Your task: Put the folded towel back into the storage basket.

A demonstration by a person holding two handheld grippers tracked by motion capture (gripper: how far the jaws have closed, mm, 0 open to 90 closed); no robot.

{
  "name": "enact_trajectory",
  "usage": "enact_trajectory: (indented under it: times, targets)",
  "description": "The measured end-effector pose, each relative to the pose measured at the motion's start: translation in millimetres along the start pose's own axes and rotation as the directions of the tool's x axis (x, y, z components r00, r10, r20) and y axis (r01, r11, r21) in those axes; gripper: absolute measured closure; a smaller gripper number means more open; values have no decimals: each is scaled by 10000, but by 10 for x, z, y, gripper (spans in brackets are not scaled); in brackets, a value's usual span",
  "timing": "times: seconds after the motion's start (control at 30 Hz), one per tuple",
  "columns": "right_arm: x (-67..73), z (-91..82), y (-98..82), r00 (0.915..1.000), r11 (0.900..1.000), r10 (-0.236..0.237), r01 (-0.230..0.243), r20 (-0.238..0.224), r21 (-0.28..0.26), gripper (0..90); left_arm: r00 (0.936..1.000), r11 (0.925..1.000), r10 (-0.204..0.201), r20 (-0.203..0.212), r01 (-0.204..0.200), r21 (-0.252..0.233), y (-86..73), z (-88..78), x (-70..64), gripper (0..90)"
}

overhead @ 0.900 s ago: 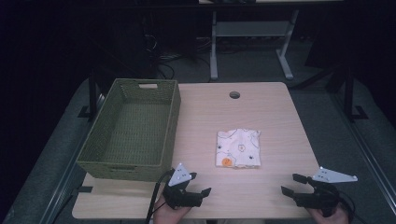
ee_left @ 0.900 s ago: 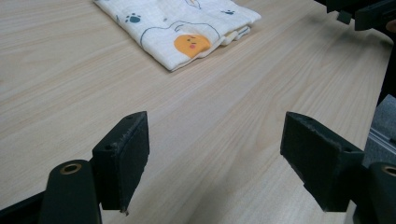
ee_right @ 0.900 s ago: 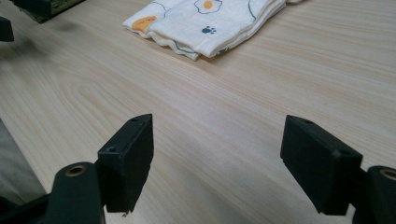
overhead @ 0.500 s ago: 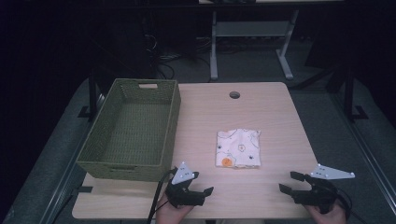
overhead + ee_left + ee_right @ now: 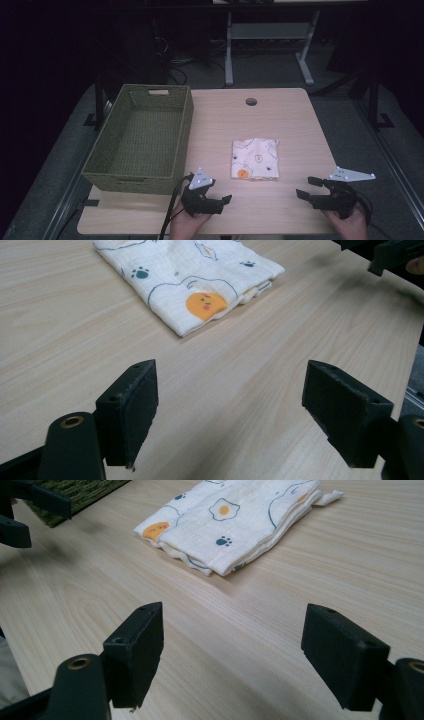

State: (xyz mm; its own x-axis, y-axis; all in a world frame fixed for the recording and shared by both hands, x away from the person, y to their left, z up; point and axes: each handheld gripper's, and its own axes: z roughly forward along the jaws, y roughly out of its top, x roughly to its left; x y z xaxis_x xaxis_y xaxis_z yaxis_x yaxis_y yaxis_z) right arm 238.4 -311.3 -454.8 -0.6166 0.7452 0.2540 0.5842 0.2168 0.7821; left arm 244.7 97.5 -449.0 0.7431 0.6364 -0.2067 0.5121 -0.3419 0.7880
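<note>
Folded cloth [image 5: 255,159] is laid on desk [image 5: 280,115]; left gripper [image 5: 223,200] nearer, right gripper [image 5: 303,188] farther, both held wide, empty.

a light wooden table [image 5: 280,115] is standing in a dim room, its top catching most of the light while everything around it is sinking into darkness. a round cable hole [image 5: 251,102] is sitting near its far edge. grey carpet [image 5: 345,115] is covering the floor around it. behind, a pale metal desk frame [image 5: 265,35] is standing, with cables [image 5: 172,60] lying on the floor beside it.
</note>
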Motion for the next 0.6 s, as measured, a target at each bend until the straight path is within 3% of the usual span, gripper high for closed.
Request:
enact_trajectory:
  times: [0.4,0.6]
  targets:
    - [-21,95,156,10000,9997,-61,63,-79,254,234,9999,9999,-117,84,117,38,146,112,36,220]
    - [-42,222,286,9998,9983,-181,184,-55,547,229,9999,9998,-155,45,155,157,232,203,64,216]
